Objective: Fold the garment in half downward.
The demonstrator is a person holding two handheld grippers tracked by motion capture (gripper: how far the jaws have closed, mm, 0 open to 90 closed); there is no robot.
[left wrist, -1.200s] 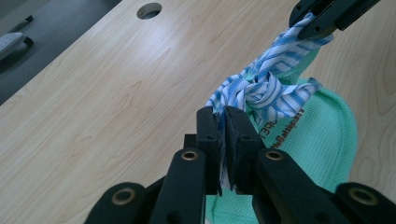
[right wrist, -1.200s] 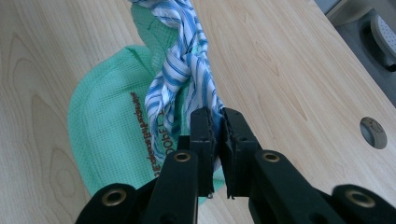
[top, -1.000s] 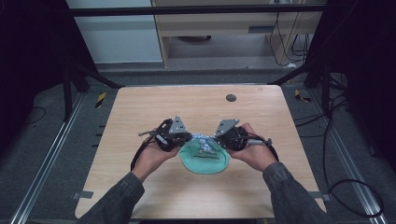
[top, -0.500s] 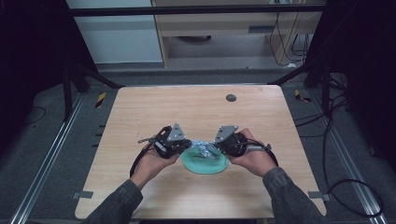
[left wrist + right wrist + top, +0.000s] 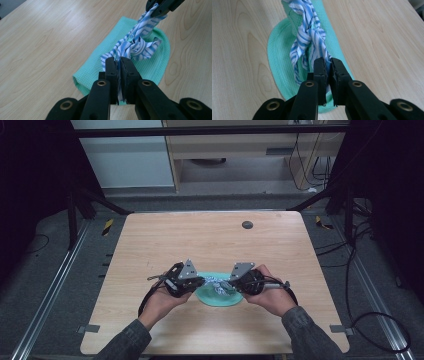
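Both grippers meet over one green cloth (image 5: 218,296) on the wooden table (image 5: 210,240). Left gripper (image 5: 119,65) clamps one end of the single blue-striped cloth (image 5: 136,46). Right gripper (image 5: 328,65) clamps the other end. Judged: knot forming; next, pull apart evenly.
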